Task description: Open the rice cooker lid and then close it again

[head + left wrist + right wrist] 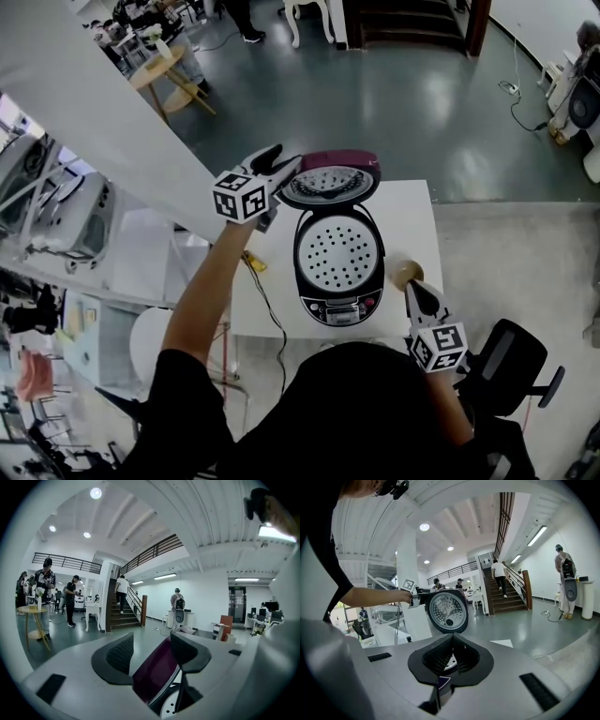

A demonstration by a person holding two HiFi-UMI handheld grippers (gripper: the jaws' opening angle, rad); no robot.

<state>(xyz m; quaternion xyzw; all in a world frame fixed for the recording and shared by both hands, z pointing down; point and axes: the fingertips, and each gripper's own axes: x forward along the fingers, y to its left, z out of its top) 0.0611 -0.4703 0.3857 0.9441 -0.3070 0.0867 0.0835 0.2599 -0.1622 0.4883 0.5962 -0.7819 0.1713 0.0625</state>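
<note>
Now my left gripper (284, 161), jaws apart, straddles the raised round maroon lid (345, 160) at its left rim; my closed right gripper (412, 286) hangs near-right.

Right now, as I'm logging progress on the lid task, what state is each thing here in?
Lid: open, tipped up and back on its hinge.
Rice cooker: upright on the table, pot uncovered.
Left gripper: jaws apart, the lid's edge between them, not clamped.
Right gripper: shut, empty, beside the cooker's front.
</note>
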